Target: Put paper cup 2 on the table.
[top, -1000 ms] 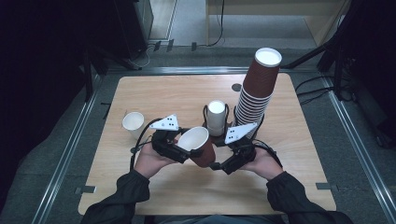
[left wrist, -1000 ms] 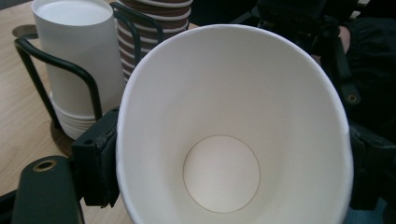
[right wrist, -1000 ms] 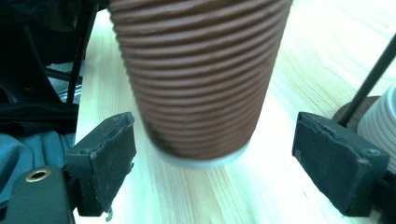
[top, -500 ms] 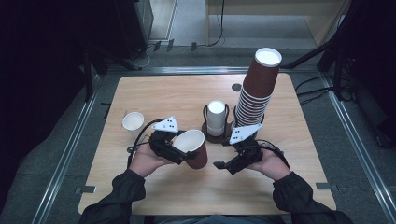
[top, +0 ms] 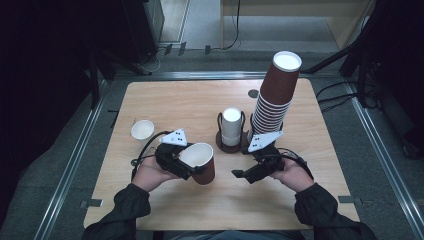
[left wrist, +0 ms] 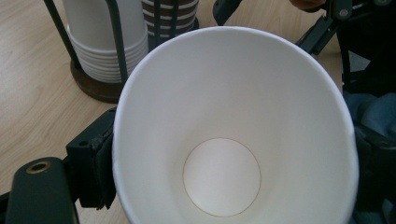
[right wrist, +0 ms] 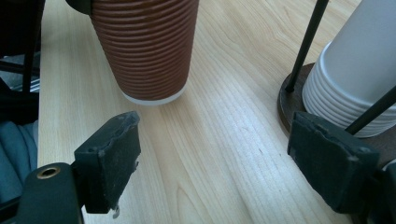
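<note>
A brown ribbed paper cup (top: 202, 165) with a white inside (left wrist: 233, 140) stands upright near the table's front middle. My left gripper (top: 187, 162) is shut on its upper wall, and the left pad (left wrist: 95, 172) presses against the rim. The cup's base (right wrist: 144, 46) is at the tabletop; I cannot tell whether it touches. To the cup's right, my right gripper (top: 242, 175) points toward it. Its jaws stand wide open (right wrist: 229, 158) over bare wood, holding nothing.
A wire holder with a stack of white cups (top: 231, 127) stands mid-table. A tall stack of brown cups (top: 275, 95) rises right of it. A single small white cup (top: 142, 130) sits at the left. The wooden table (top: 200, 100) has free room at the back left.
The left gripper and the brown cup have shifted slightly toward the near left. The right gripper has drawn a little away from the cup, leaving a gap.
</note>
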